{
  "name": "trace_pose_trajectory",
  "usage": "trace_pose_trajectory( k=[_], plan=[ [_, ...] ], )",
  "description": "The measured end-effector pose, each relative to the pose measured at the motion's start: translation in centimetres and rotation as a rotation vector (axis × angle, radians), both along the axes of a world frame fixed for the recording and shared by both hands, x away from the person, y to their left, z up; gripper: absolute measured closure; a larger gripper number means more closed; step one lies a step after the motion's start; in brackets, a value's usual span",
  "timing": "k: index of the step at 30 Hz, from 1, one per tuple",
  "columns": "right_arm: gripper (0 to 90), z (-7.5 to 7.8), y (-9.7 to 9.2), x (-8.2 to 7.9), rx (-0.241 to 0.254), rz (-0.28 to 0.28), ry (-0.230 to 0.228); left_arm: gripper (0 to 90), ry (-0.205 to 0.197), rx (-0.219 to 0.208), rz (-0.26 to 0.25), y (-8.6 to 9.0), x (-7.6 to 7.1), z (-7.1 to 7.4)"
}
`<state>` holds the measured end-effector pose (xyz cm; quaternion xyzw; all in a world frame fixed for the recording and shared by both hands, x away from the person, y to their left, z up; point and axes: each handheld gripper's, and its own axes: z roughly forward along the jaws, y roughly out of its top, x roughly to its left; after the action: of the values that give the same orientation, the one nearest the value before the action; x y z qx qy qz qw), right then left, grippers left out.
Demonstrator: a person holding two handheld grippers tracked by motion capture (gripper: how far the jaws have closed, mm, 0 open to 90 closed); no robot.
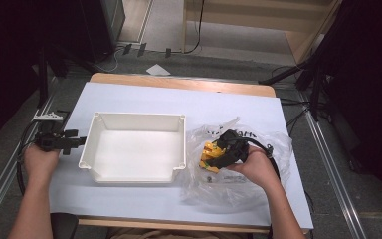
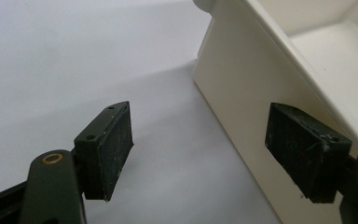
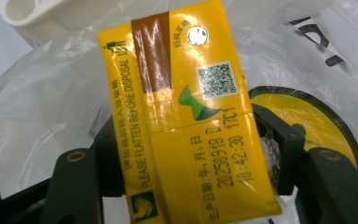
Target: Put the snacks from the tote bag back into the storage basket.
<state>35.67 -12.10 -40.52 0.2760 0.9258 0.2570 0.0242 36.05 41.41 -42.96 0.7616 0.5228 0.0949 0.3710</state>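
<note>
Item: yellow printed drink carton (image 3: 186, 116), lying on the crumpled clear plastic bag (image 1: 258, 186). We find it between the right gripper (image 3: 189, 154) jaws, which clasp its narrow sides, long axis running away from the claw. The open white plastic bin (image 1: 134, 149) sits just beyond; the left gripper (image 2: 200, 149), jaws apart and empty, waits beside the bin's outer wall.
</note>
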Motion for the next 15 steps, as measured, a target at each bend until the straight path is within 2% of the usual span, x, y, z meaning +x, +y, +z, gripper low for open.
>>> trace_pose_trajectory(
  k=[6,15],
  plan=[
    [41.8,-0.4,0.2,0.1,-0.004,0.013,-0.005,24.2,0.000,0.001,0.000,0.0,0.0,0.0],
    [45.2,-1.1,0.5,0.3,0.005,0.025,0.017,24.2,0.000,0.000,0.001,0.0,0.0,0.0]
  ],
)
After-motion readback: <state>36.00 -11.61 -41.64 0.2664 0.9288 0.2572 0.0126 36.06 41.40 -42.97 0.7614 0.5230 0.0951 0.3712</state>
